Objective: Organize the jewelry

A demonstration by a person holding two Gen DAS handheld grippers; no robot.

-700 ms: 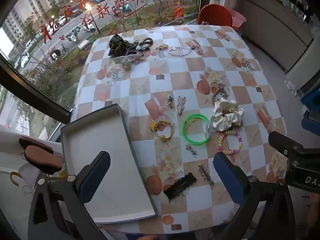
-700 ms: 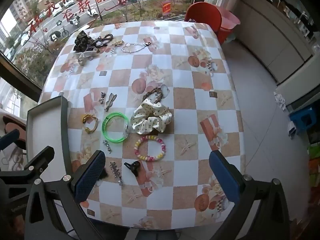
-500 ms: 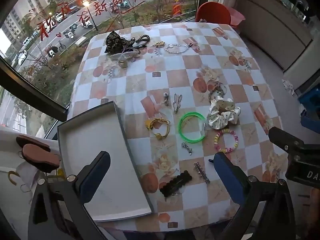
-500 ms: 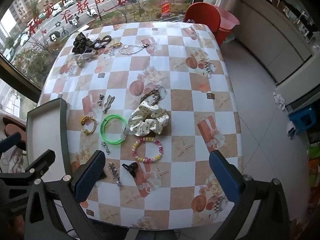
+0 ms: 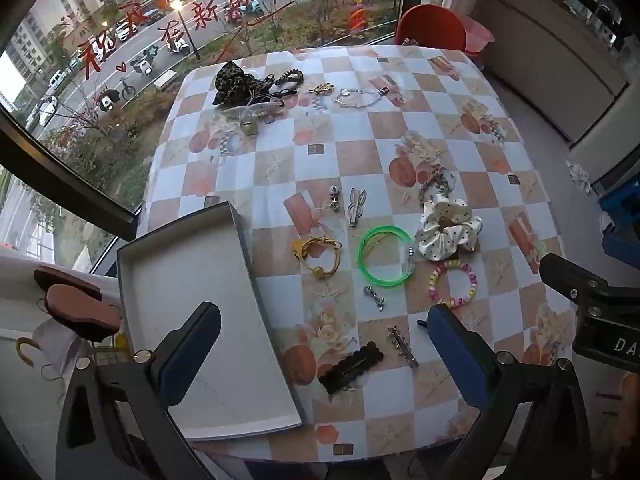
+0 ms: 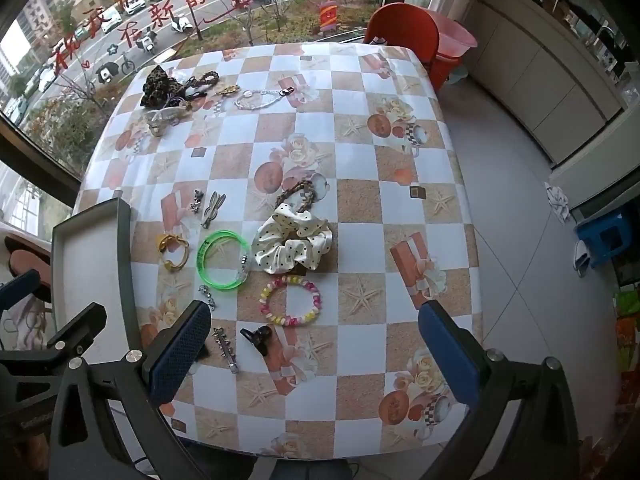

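Status: task at start, nothing sorted yet, judging by the layout. Grey tray (image 5: 248, 288) at near-left table edge, interior bare, no item inside. Left gripper (image 5: 320, 344) held above near edge, jaws spread wide, holding nothing; its left finger sits over the tray, right finger over the cloth. Right gripper (image 6: 316, 352) likewise spread wide, nothing held, above near-centre of the table (image 6: 360, 152). Items all loose on the checked cloth, approx. two groups. Near group, right of tray: yellow hair tie (image 5: 320, 256); green bangle (image 5: 384, 256); polka-dot scrunchie (image 5: 448, 232), touching the bangle's clasp end; pastel bead bracelet (image 5: 452, 284) just near of scrunchie; small silver charm (image 5: 374, 297); rhinestone barrette (image 5: 402, 346); black scalloped clip (image 5: 352, 366); black claw clip (image 6: 258, 338); bunny clip (image 5: 356, 206) w/ small silver piece (image 5: 334, 198) beside it; brown braided band (image 6: 298, 194) partly under scrunchie's far side. Far group, far-left corner: leopard scrunchie (image 5: 232, 82), tangled w/ dark ties and a clear clip, can't separate individually; gold leaf pin (image 5: 320, 88); silver chain bracelet (image 5: 358, 98). Remaining: every piece still to go into tray; nearest candidates are black scalloped clip and barrette.
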